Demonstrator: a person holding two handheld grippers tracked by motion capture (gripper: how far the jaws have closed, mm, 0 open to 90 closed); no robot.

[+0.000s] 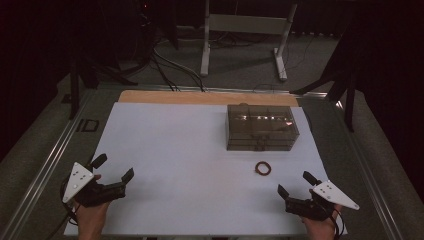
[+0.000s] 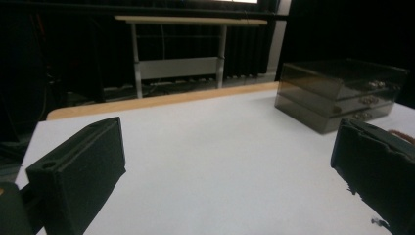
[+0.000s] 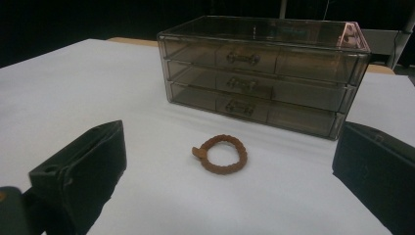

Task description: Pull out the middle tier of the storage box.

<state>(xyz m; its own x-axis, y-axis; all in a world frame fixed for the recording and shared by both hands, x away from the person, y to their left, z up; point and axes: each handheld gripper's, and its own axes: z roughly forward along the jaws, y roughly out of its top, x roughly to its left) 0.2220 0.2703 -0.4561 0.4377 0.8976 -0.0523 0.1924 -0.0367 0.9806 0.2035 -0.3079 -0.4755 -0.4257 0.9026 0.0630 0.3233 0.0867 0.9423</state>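
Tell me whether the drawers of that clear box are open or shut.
Shut. In the right gripper view all three drawer fronts of the clear drawer box sit flush, handles in line. The brown ring lies outside on the table.

white table point(image 1: 165, 150), far trestle stand point(image 1: 245, 25)

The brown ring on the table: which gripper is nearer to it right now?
Right. The right gripper sits just below and right of the brown ring, jaws open and aimed at it. The left gripper is far across the table at its left edge, also open.
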